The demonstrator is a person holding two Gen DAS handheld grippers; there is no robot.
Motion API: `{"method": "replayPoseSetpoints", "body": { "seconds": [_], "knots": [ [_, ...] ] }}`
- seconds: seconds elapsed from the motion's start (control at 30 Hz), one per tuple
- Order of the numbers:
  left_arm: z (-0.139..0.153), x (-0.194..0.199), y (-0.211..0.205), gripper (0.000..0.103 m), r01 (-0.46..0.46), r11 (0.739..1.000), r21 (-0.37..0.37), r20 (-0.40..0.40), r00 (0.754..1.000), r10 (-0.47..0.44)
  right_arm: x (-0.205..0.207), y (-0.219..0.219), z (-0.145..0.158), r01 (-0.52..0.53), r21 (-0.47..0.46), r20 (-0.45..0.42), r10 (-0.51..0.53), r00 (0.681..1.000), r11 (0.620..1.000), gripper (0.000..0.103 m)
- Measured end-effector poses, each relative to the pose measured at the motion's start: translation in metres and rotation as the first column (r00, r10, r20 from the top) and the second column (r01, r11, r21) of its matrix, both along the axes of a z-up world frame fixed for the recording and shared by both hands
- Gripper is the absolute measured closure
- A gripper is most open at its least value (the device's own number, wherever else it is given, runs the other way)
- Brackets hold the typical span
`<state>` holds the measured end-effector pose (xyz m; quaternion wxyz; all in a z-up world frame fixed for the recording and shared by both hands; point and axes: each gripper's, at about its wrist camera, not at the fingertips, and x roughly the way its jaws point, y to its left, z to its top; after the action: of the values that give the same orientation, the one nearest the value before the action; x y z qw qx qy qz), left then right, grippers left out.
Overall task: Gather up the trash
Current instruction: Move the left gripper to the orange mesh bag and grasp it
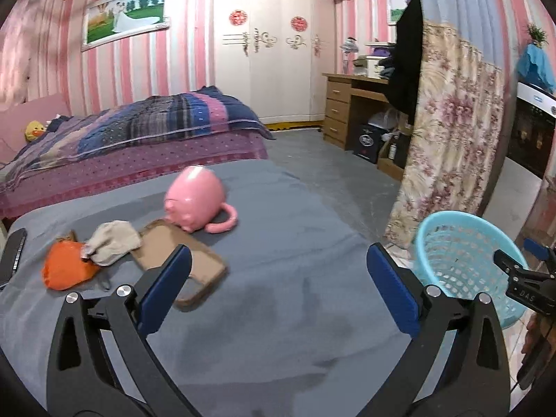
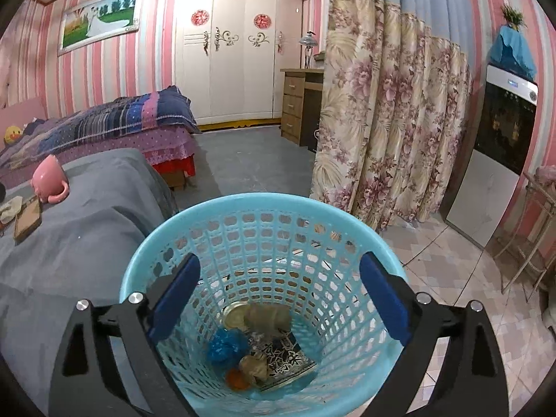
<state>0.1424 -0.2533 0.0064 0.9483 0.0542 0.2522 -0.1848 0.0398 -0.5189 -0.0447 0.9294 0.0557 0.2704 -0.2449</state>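
Observation:
A light blue mesh basket (image 2: 264,208) stands on the tiled floor beside the grey-covered table; it also shows in the left wrist view (image 1: 451,219). It holds a blue crumpled wad (image 2: 226,344), a tan scrap (image 2: 267,316), an orange bit (image 2: 236,378) and a printed wrapper (image 2: 285,358). My right gripper (image 2: 279,292) is open and empty above the basket mouth. My left gripper (image 1: 278,278) is open and empty over the table. On the table lie an orange crumpled bag (image 1: 66,271) and a beige crumpled wad (image 1: 113,241), left of the left gripper.
An overturned pink pig mug (image 1: 196,198), a brown phone case (image 1: 180,260) and a dark phone (image 1: 12,255) lie on the grey cloth (image 1: 278,340). A bed (image 1: 121,139), a wardrobe (image 1: 271,52), a desk (image 1: 347,104), a floral curtain (image 2: 392,111) and a fridge (image 2: 493,146) surround it.

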Motion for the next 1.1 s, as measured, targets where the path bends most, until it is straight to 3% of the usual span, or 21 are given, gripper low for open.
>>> {"method": "replayPoseSetpoints", "body": {
  "seconds": [0.13,0.27,0.47,0.7,0.97,1.1],
  "knots": [
    [0.003,0.011,0.025,0.006,-0.017,0.998,-0.06,-0.033,0.999,0.015,0.007,0.015,0.007,-0.009,-0.024,0.001,0.009,1.0,1.0,0.011],
    [0.005,0.018,0.044,0.006,-0.067,0.998,-0.014,0.001,0.998,0.067,0.017,0.034,0.023,-0.035,-0.021,0.041,0.036,0.998,0.999,0.011],
    [0.009,0.029,0.081,0.006,-0.124,0.992,-0.014,-0.003,0.992,0.124,0.037,0.079,0.045,-0.127,-0.053,0.08,0.131,0.988,0.99,0.011],
    [0.011,0.048,0.131,0.006,-0.192,0.981,0.003,-0.026,0.981,0.192,0.068,0.133,0.056,-0.24,-0.079,0.066,0.245,0.967,0.968,0.011],
    [0.007,0.065,0.199,0.006,-0.299,0.954,0.002,-0.047,0.953,0.298,0.102,0.176,0.056,-0.321,0.006,0.088,0.319,0.944,0.947,0.011],
    [-0.003,0.072,0.227,0.006,-0.345,0.938,0.036,-0.061,0.936,0.346,0.119,0.195,0.053,-0.354,0.037,0.096,0.349,0.932,0.935,0.011]
  ]
}}
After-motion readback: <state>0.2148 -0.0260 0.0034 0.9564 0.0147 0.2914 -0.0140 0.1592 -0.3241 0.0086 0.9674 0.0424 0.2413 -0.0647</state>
